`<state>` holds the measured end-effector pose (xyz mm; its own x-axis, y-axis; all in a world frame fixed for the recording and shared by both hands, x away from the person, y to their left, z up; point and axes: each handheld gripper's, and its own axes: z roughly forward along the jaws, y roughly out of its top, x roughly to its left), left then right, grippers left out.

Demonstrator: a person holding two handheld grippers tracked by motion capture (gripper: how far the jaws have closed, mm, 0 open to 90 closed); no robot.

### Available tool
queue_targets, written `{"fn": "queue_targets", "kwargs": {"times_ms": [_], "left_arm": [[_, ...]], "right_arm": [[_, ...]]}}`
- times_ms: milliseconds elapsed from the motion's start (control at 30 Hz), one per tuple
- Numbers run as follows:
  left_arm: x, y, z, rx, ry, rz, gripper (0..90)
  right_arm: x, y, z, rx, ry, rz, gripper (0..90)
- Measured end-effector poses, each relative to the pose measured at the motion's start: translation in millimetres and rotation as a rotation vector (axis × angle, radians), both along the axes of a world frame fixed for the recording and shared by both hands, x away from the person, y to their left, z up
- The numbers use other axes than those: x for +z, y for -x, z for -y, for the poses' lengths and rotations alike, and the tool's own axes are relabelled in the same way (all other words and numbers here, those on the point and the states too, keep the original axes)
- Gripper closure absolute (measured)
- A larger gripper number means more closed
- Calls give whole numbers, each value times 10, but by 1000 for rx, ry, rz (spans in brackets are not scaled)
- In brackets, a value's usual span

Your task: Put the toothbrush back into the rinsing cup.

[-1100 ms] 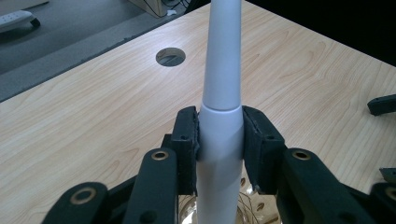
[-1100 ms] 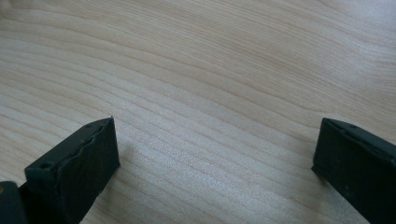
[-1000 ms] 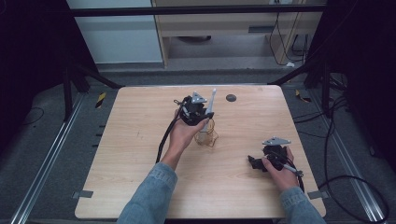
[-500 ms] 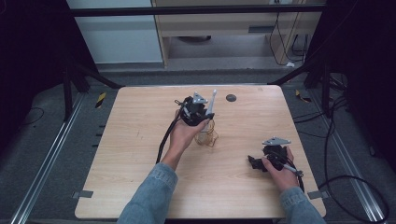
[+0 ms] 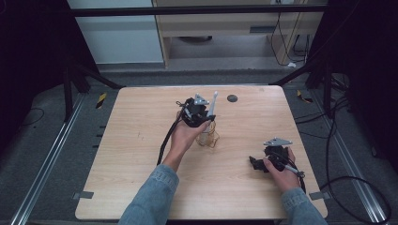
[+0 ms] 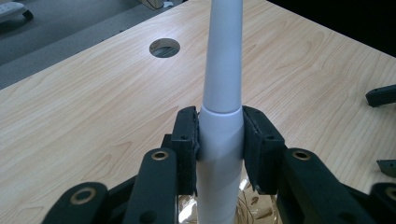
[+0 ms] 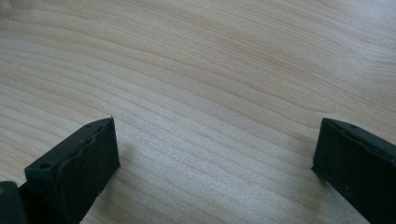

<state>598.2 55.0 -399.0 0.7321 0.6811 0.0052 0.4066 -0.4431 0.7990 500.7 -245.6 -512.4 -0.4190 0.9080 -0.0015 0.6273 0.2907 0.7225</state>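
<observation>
You're working at a light wooden table (image 5: 141,154) with a round cable hole (image 5: 232,98) near its far edge; grey floor with metal rails (image 5: 42,168) surrounds it, cables (image 5: 338,140) trail on the right, and pale cabinets (image 5: 122,37) stand beyond. Your left gripper (image 6: 219,140) is near the table's middle, its jaws clamped on a white tapered rod (image 6: 219,93) that stands upright, its lower end in a clear glass (image 5: 206,136) just below the gripper. Your right gripper (image 7: 215,158) rests low at the near right, its jaws spread wide with bare wood between them.
</observation>
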Motion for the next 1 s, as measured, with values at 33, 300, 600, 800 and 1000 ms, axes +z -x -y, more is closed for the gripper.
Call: {"fn": "queue_targets", "kwargs": {"times_ms": [33,300,600,800,1000], "left_arm": [[2,1,-1,2,-1,-1,674],[50,-12,-50,9,-6,-4,675],[35,-43,-26,15,-18,-29,674],[20,-65,-2,6,-16,-27,673],[16,-94,9,13,-12,-37,671]], "right_arm": [[1,1,-1,0,-2,-1,4],[4,3,-3,-2,-7,-6,3],[1,1,-1,0,-2,-1,4],[-1,-1,0,0,1,1,3],[4,3,-3,-2,-8,-6,3]]}}
